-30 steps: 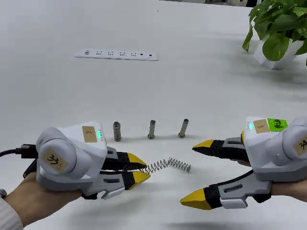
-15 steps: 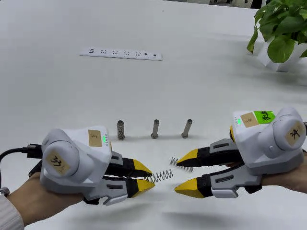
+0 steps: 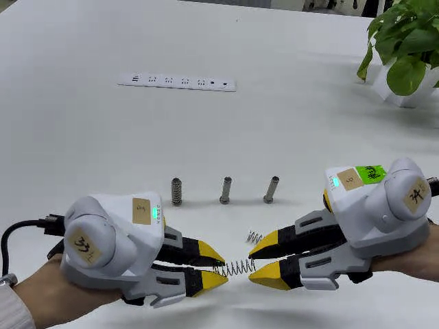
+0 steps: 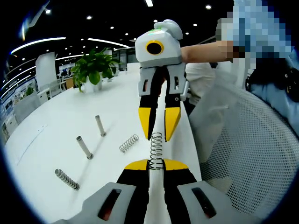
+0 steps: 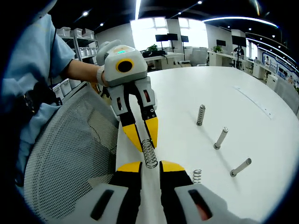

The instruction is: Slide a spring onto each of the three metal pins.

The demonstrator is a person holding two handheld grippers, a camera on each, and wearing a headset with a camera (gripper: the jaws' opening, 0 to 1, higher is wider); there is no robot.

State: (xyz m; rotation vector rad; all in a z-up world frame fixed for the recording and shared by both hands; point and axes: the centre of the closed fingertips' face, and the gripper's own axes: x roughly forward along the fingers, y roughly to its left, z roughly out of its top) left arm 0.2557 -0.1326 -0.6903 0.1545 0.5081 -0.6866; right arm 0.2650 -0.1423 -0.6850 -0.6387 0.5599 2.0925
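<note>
While upright, three pins (image 3: 226,190); three springs (image 3: 237,266)

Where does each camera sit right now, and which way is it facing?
Head view: on the headset, looking forward and down at the table; the left hand and right hand show, holding the left gripper and right gripper.
Left gripper view: on the left gripper, looking along its jaws at the right gripper; forearm and torso behind.
Right gripper view: on the right gripper, looking back at the left gripper; arm and torso behind.
Shared: both gripper views see the spring between them and the pins.
</note>
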